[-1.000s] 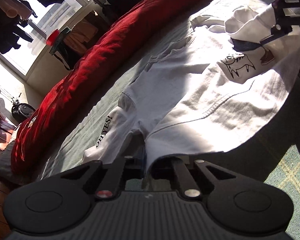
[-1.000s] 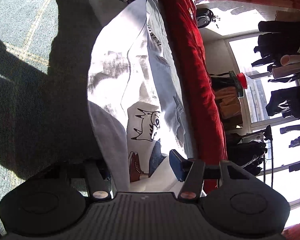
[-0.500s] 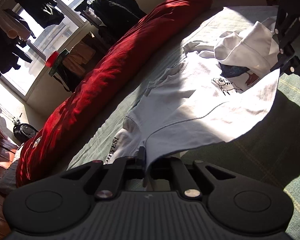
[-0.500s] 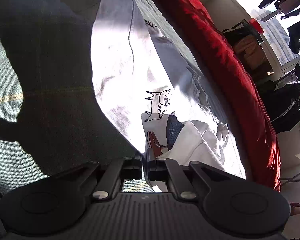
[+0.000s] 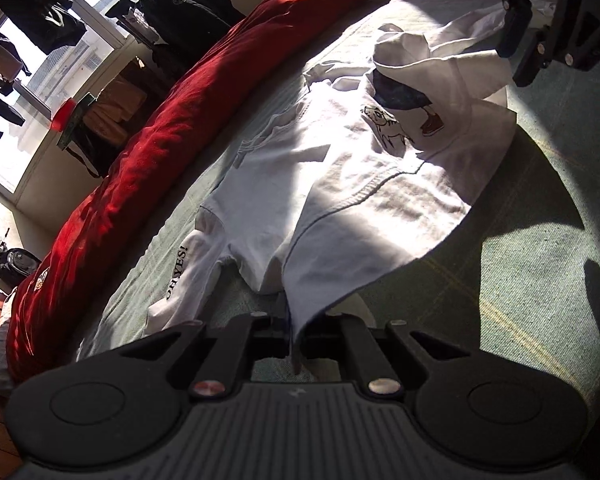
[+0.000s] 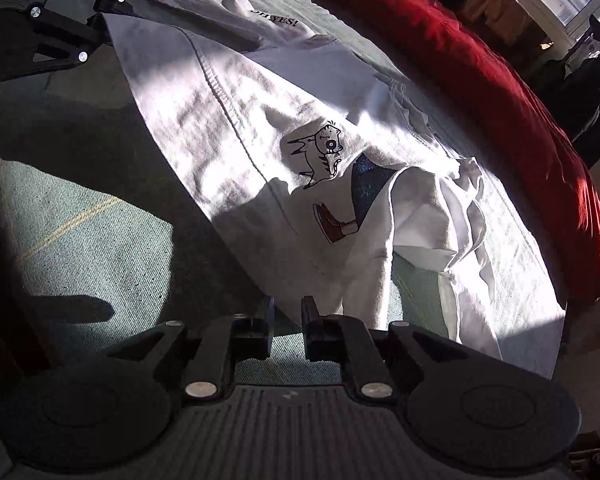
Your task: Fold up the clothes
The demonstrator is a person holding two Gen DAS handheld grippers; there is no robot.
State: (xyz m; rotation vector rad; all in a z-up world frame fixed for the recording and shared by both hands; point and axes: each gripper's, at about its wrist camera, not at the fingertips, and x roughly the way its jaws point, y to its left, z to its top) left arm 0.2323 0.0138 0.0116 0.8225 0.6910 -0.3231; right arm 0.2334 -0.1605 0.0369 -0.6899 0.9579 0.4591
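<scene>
Left-claw view, left to right: dark clothes (image 5: 56, 20) hanging at the window, one red duvet (image 5: 188, 120) rolled along the far side of the bed (image 5: 540, 280), then one white shirt (image 5: 340, 184) spread on the green cover. My left claw (image 5: 294, 332) is clamped on the shirt's near hem, lifting that edge off the bed. My right claw (image 5: 516, 36) appears at the upper right, above the shirt's bunched far end.

Right-claw view, left to right: my left claw (image 6: 96, 24) at the upper left, gripping the hem; the shirt (image 6: 236, 120) running diagonally; the duvet (image 6: 500, 92) behind it. My right claw (image 6: 287, 312) stands narrowly parted, its jaws just opened, with no cloth pressed between the pads.

Only this view shows the cat print (image 6: 320, 152) fully, and the folded-over sleeve partly covering the boot figure. The "OH YES!" lettering (image 5: 179, 272) shows in both.
</scene>
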